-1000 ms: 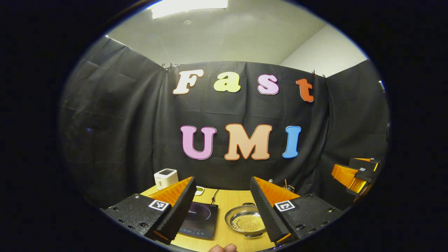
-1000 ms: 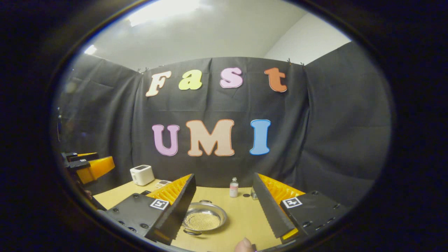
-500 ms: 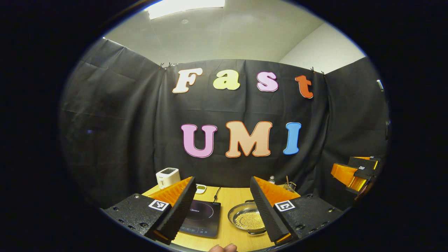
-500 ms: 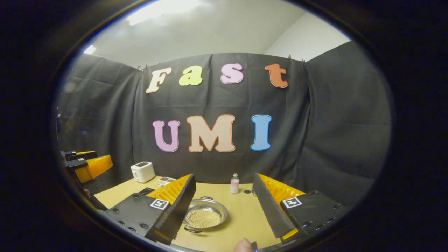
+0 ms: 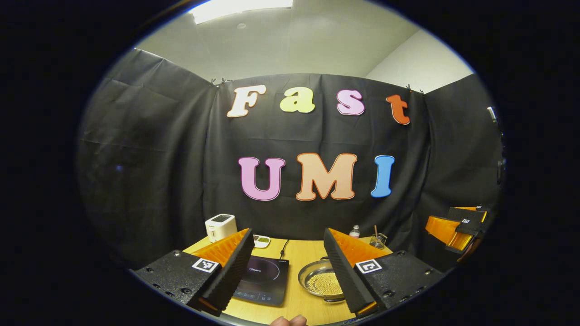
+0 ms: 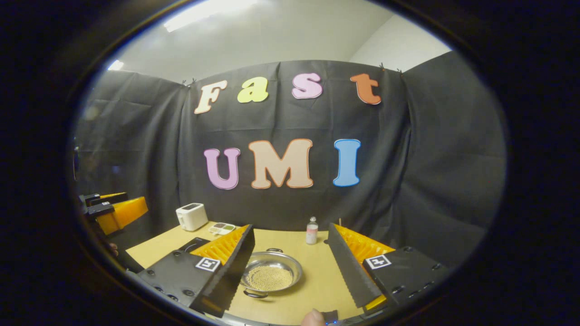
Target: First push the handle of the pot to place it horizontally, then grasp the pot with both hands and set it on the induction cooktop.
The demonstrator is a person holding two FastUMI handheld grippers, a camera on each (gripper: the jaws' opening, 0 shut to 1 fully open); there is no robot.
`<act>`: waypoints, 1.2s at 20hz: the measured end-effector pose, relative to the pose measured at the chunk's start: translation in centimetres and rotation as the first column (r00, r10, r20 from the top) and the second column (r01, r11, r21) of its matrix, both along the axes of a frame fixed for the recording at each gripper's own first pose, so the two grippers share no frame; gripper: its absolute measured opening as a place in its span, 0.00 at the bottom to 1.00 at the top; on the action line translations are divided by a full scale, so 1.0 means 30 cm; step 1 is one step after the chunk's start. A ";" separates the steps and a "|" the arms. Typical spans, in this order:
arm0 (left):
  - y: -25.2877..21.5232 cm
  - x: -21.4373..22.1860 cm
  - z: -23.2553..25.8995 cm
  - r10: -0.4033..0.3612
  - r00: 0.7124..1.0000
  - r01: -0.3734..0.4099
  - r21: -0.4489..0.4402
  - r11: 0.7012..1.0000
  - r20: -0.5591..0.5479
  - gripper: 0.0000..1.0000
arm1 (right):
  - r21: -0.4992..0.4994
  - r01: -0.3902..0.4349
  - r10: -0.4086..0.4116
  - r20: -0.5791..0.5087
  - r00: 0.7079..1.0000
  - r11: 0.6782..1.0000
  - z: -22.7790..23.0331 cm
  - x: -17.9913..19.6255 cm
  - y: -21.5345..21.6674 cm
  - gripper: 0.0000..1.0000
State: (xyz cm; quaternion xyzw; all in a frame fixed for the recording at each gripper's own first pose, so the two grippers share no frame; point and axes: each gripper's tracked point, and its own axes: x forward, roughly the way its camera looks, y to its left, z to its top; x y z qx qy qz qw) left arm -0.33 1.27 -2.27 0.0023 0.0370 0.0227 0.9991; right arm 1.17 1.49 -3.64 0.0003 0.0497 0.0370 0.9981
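A black cloth wall is backing a wooden worktop (image 5: pixel 299 260), lit from the ceiling. The pot (image 6: pixel 271 275) is sitting on the worktop, a shallow shiny metal bowl with small loop handles at its near and far rims, filled with tiny yellowish beads. In the left gripper view the pot (image 5: pixel 322 283) is lying just right of the black cooktop (image 5: pixel 263 280), apart from it, its right side hidden behind a finger. The left gripper (image 5: pixel 290 265) is hovering above the near edge, level, fingers spread wide and gripping nothing. The right gripper (image 6: pixel 290 267) is hanging likewise, fingers wide apart and empty, the pot showing between them toward the left one. Behind, a white toaster (image 6: pixel 191 216), a small bottle (image 6: pixel 311 230) and a glass (image 5: pixel 378 240) with sticks are standing near the wall.
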 end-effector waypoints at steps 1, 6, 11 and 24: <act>0.006 -0.003 -0.011 0.009 1.000 -0.009 0.001 1.000 -0.005 0.94 | -0.001 -0.007 0.007 -0.001 1.000 1.000 -0.007 0.010 0.004 0.94; 0.024 -0.015 -0.041 0.065 0.997 -0.065 0.002 0.998 -0.035 0.94 | 0.017 -0.063 0.063 -0.025 0.998 0.998 -0.058 0.041 0.033 0.95; 0.032 -0.058 -0.078 0.111 0.992 -0.110 0.033 0.993 -0.060 0.94 | 0.052 -0.135 0.139 -0.099 0.985 0.990 -0.188 0.059 0.087 0.95; 0.299 0.090 -0.236 0.061 0.991 -0.067 -0.050 0.996 -0.120 0.95 | 0.080 -0.088 0.109 -0.317 0.942 0.993 -0.475 0.168 0.352 0.84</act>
